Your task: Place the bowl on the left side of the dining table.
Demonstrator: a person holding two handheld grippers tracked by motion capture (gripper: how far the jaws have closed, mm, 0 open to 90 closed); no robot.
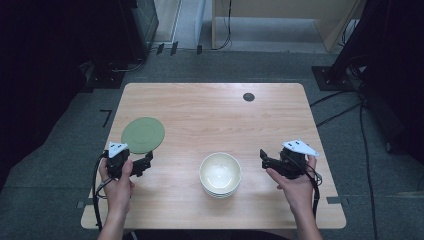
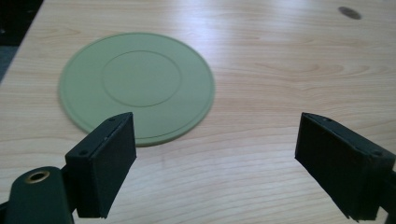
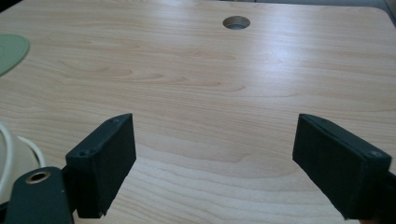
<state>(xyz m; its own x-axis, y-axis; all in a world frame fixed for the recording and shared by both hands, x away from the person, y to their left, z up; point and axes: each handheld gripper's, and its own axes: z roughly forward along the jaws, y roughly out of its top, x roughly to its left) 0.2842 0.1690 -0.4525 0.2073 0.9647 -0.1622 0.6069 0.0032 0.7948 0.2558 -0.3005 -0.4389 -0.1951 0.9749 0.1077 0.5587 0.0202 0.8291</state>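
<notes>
High view: my left gripper (image 1: pixel 148 161), jaws wide and empty, just below green plate (image 1: pixel 143 134); right gripper (image 1: pixel 263 157), equally spread, beside stacked bowls (image 1: pixel 220 174).

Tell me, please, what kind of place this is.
Probably a lab or recording room, not a home: a bare wooden table stands on grey carpet, loose cables run over the floor, and dark equipment stands surround it.

green plate (image 1: pixel 143 135), cream bowl (image 1: pixel 220 171), pale wood-grain table (image 1: pixel 210 115)
</notes>
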